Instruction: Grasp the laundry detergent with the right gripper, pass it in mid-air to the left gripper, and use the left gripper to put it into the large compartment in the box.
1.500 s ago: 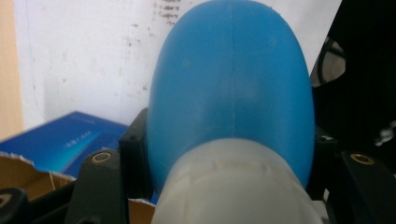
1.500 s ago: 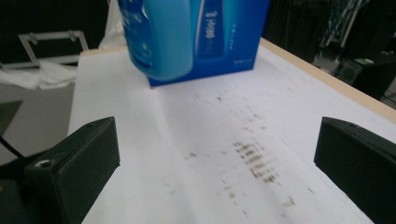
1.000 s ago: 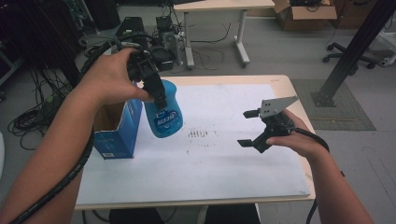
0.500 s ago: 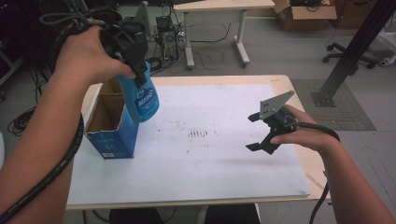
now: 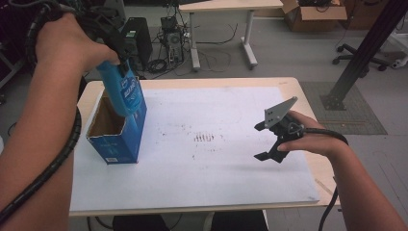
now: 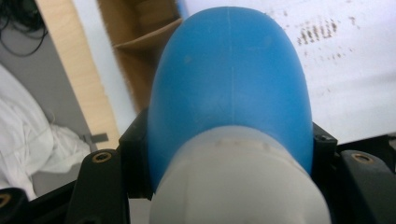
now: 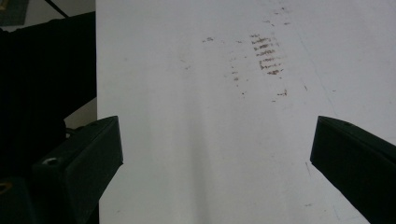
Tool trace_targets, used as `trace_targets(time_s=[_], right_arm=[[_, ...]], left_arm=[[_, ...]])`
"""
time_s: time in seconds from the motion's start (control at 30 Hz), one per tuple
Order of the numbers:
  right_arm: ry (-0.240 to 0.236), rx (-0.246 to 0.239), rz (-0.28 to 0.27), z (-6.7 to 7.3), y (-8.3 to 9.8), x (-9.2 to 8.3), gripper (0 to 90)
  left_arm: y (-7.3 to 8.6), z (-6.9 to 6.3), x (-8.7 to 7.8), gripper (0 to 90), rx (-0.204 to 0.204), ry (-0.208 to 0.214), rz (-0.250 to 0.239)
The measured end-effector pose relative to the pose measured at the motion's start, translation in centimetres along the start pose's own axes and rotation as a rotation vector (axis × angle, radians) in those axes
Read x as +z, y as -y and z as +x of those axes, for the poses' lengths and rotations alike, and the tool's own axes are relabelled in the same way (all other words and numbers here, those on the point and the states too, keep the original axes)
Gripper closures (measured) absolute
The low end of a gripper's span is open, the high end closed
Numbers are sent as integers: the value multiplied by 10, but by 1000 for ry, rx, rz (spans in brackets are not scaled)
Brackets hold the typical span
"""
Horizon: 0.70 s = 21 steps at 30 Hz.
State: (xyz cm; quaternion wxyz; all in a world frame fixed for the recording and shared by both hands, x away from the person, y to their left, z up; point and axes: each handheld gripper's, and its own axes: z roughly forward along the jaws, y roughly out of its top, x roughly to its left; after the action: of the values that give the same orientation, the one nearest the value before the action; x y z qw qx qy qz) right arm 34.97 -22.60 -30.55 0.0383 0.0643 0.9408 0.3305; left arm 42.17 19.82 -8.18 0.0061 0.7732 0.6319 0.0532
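— Blue plastic, that is what we have in our left gripper (image 5: 113,45): the blue bottle (image 5: 122,91), clamped at its neck, jaws tight on either side just above the white cap end, as the left gripper view makes plain.

— And where is the bottle relative to the carton?

— We hold it tilted over the open top of the blue cardboard box (image 5: 118,144), which stands near the table's nine o'clock edge. The bottle's lower end sits at about twelve o'clock of the box's opening, just above or just inside the rim; we cannot tell from the high view whether it touches the cardboard.

— So how far along are we?

— We judge the pick is done and the carry nearly so. What is left is the lowering: the bottle has to go down into the box's brown interior, and then we let go. It is not yet resting inside.

— And our other hand?

— Our right gripper (image 5: 269,142) hovers over the white sheet (image 5: 231,192) toward the table's (image 5: 308,96) three o'clock side, jaws spread wide with nothing between them. It is well apart from the box. The brownish smudges (image 5: 207,137) lie between it and the box.

— Anything to watch?

— We think the tilt matters; the bottle should clear the near flap before we release.
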Motion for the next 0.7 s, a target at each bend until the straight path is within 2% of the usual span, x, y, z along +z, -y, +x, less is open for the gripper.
trace_targets(time_s=[0.17,0.3,0.43,0.7], right_arm=[[-7,-2,9,1,2,4,23],[-11,-6,13,1,2,6,24],[0,2,-1,1,1,7,24],[-1,12,-3,1,3,8,25]], left_arm=[[-1,19,-1,384,-90,18,-1],[0,29,-2,383,-145,-3,-3],[2,36,2,383,-177,-28,6],[6,54,13,383,-221,-15,19]])
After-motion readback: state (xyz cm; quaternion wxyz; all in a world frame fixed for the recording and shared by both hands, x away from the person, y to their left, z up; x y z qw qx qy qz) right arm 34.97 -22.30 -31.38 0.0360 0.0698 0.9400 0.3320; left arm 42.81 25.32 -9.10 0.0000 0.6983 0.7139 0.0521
